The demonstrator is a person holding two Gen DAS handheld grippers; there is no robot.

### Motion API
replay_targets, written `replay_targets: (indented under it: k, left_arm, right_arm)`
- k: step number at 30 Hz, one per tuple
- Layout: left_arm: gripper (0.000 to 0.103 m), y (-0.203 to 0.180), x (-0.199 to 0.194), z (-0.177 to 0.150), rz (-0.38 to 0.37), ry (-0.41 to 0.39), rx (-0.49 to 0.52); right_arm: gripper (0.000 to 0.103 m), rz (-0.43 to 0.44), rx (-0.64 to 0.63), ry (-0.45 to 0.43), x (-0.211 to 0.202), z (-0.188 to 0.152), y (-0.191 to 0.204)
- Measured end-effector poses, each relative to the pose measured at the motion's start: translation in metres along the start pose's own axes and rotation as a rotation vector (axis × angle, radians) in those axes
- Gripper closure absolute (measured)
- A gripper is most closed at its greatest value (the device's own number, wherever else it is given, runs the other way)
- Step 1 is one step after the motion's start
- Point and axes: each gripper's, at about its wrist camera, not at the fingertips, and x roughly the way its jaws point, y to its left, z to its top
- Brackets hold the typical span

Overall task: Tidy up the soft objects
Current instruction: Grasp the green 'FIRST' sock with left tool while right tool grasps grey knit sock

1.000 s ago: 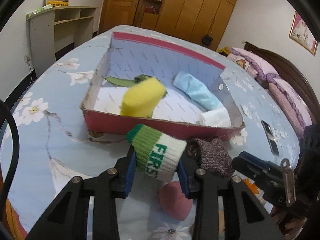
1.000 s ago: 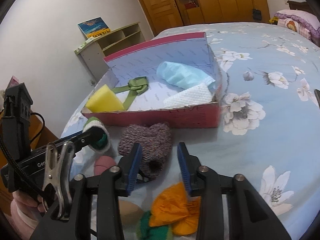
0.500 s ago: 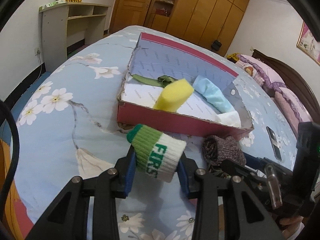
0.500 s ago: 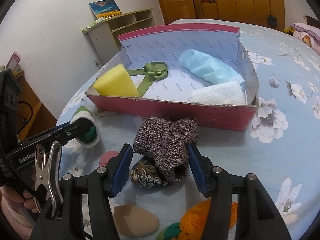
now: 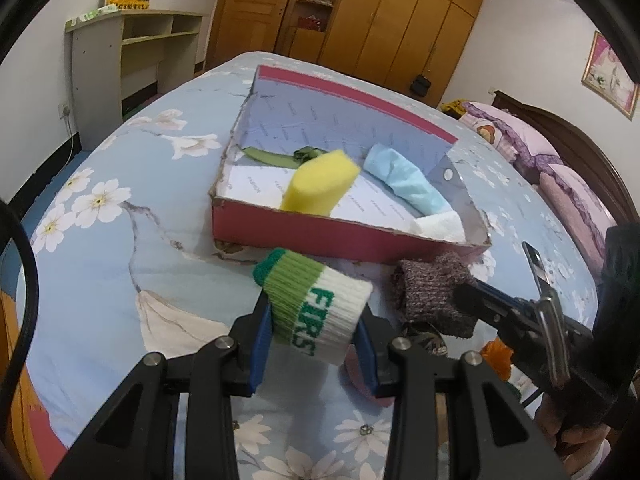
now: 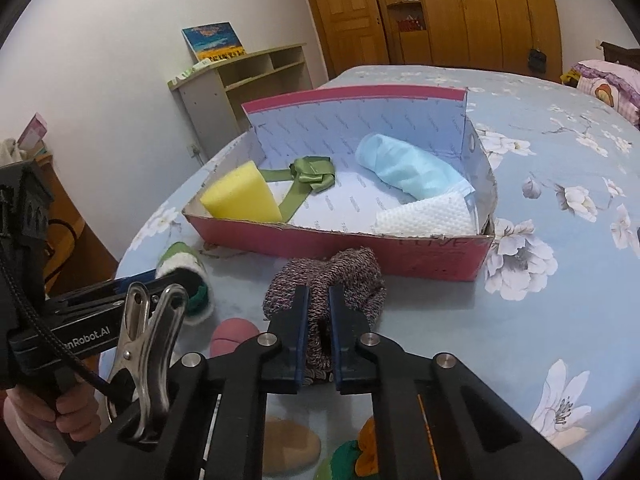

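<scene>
Left tool [image 5: 314, 346] grips a ribbed green-and-white knit cuff [image 5: 316, 308] between its blue pads, as it did a second ago. Right tool [image 6: 319, 334] has changed most: its jaws, wide apart around the mottled purple-grey knit sock [image 6: 332, 280] half a second ago, are now pinched narrow on it, bunching the wool. Both held pieces sit just in front of the red cardboard box [image 6: 420, 254] on the floral bedspread [image 6: 560, 280]. Inside the box lie a yellow foam sponge [image 6: 242, 198], a green satin ribbon [image 6: 310, 176], a rolled pale-blue cloth [image 6: 408, 170] and a white dimpled cloth [image 6: 428, 218]. Below the right tool, a pink rounded piece [image 6: 232, 334], a tan one [image 6: 288, 446] and an orange-and-green fabric [image 6: 360, 450] are partly hidden by the fingers, so their shapes are hard to make out.
</scene>
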Motion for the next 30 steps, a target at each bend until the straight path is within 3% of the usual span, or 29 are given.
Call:
replay_targets:
  k: [12, 30]
  left_arm:
    - [0.064, -0.029, -0.01, 0.009, -0.062, -0.007, 0.058]
    - [0.064, -0.05, -0.015, 0.021, -0.085, -0.02, 0.112]
  right_arm:
    - [0.093, 0.031, -0.015, -0.069, -0.026, 0.006, 0.003]
    - [0.097, 0.035, -0.019, -0.147, -0.055, 0.023, -0.002]
